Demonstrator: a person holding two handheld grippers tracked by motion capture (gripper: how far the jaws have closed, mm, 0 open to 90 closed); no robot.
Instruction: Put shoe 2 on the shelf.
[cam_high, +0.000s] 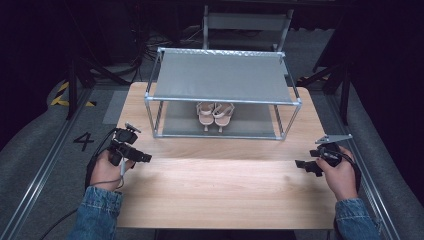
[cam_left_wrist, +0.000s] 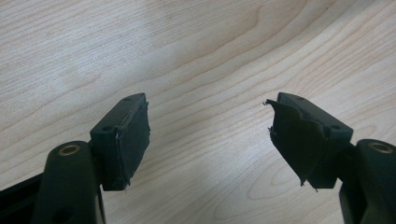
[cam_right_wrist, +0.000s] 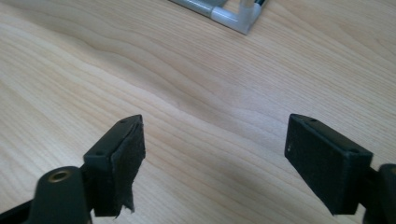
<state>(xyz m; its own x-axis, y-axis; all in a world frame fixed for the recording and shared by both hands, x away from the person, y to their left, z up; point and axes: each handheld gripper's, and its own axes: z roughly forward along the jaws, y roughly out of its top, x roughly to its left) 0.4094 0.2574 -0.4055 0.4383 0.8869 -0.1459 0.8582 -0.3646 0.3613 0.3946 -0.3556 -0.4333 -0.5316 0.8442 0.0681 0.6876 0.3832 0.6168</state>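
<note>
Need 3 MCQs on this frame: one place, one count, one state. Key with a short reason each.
1. Where are the sandals?
A. on the rack's top shelf
B. on the rack's lower shelf
C. on the bare table in front of the rack

2. How many sandals are there?
A. one
B. two
C. four

3. How do the jaws of the left gripper stand?
A. apart, nothing between them
B. shut on a sandal
C. shut on a rack tube

Key:
1 B: the pair sits under the grey top shelf of the rack.
2 B: two pale sandals lie side by side.
3 A: only the table shows between the pads.
</note>
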